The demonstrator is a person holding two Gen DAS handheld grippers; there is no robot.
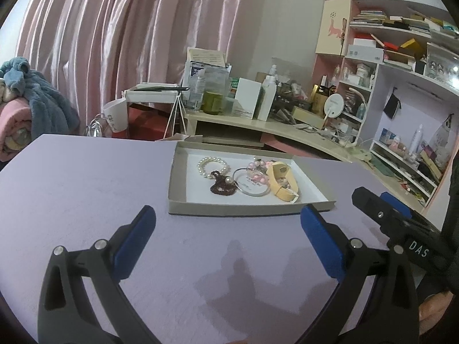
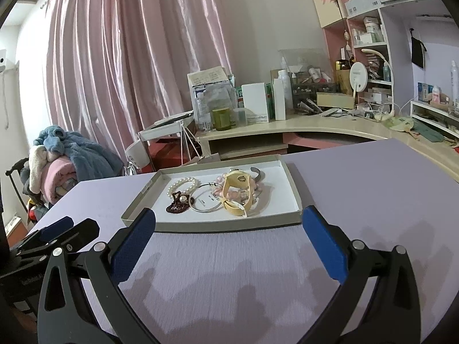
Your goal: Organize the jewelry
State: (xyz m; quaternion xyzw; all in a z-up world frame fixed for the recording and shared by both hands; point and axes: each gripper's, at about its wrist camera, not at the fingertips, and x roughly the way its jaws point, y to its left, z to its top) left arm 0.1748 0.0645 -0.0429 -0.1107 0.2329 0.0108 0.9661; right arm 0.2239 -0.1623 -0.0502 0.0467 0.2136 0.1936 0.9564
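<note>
A lavender table fills the near half of the room, with a cluttered desk and pink curtain far behind it. On the table, ahead of both tools, sits a shallow cardboard tray, its long side running left to right across the view. All the jewelry I can see already lies inside it, bunched toward the middle and right: a yellow band at the right, a pink bead bracelet tangled under and behind it, a silver bangle beside them, a white pearl bracelet at the far left of the bunch, and a small dark beaded piece touching the pearls. A grey cuff peeks out behind the yellow band in the right wrist view.

The left gripper and the right gripper both hover just short of the tray's near wall, jaws spread wide, holding nothing. The pile lies straight ahead and slightly beyond each; the right gripper seems a little closer to the yellow band, the left to the pearls.

The pieces lie in the tray but overlapping, which would fit either sorting still to come or a gathering already finished.
</note>
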